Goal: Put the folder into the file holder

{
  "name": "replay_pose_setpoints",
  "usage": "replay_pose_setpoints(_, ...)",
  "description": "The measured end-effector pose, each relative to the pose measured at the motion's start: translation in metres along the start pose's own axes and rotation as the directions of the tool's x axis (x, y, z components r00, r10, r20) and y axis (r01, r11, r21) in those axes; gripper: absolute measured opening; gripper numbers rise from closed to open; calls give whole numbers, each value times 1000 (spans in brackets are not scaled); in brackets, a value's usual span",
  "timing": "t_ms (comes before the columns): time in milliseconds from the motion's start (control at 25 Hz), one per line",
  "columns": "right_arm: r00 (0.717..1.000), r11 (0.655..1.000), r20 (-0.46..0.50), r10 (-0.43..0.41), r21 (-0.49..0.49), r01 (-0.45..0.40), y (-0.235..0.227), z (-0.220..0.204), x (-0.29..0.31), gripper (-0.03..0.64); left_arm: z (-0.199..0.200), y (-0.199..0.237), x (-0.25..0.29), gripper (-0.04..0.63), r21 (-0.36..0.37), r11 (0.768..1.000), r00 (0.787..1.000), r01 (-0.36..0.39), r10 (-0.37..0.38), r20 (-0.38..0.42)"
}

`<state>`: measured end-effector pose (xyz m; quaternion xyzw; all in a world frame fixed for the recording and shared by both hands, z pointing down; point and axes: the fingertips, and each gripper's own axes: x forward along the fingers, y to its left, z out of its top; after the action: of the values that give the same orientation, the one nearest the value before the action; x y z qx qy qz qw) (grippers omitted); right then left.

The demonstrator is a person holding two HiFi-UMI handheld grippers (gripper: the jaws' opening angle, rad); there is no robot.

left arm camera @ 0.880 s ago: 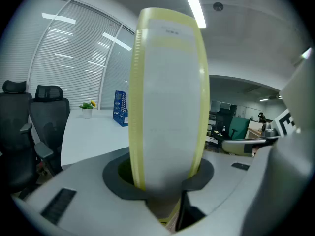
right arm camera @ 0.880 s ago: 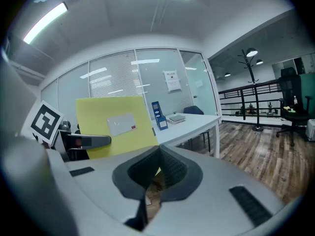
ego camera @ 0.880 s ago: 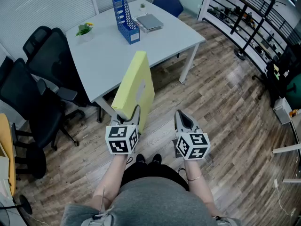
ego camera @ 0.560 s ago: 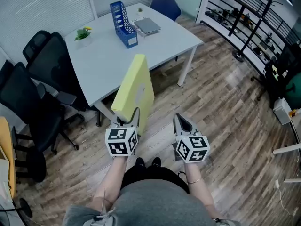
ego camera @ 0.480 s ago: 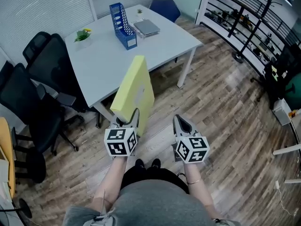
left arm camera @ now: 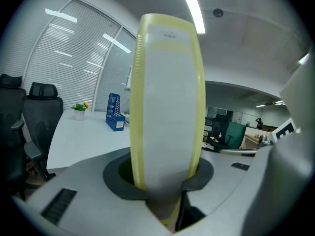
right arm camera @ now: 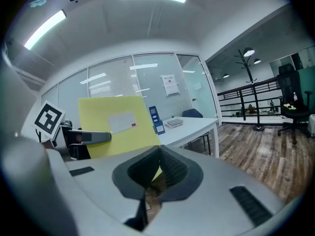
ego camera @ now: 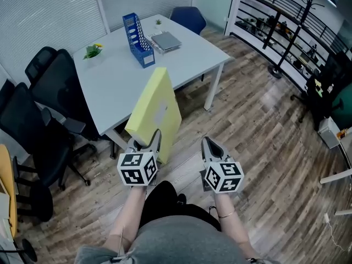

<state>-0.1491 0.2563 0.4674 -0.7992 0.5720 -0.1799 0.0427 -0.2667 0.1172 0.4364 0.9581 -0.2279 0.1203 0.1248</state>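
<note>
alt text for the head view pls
Seen from above, a person's left gripper clamps a yellow folder by its near end, while the right gripper beside it is shut and empty. Ahead, a blue file holder stands on a white table.

Folder (ego camera: 157,111) pale yellow, white label on face. File holder (ego camera: 137,33) blue. Desk (ego camera: 115,78) off-white. Office chairs (ego camera: 49,120) black; far chair (ego camera: 188,18) dark blue. Floor (ego camera: 258,131) brown wood-grain planks. Left tool (ego camera: 149,142), right tool (ego camera: 209,144): cubes with black-and-white square markers. Plant (ego camera: 92,51) green, yellow flower.

Matt yellow folder (ego camera: 156,108) (glossy wood floor (ego camera: 258,126))
</note>
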Motion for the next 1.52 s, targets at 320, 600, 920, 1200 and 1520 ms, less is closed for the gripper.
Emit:
replay_pose_setpoints(320,999,999,5,-36,27,36,-33,8,36,5,16,4,61,153,0,999,999,36,-36,-5)
replay_pose_setpoints(600,997,996,9,-76,43,76,-77,38,107,5,55,16,147,153,1,996,996,93,-93,10)
replay_pose_setpoints(920,994,994,24,-102,50,101,-113,85,192,5,130,31,237,153,28,987,985,161,-162,59)
replay_pose_setpoints(1200,993,992,23,-116,60,115,-131,110,257,5,174,56,297,155,49,982,979,184,-188,83)
replay_pose_setpoints(1520,996,995,7,-87,46,86,-138,125,302,5,206,81,333,155,34,986,979,161,-164,123)
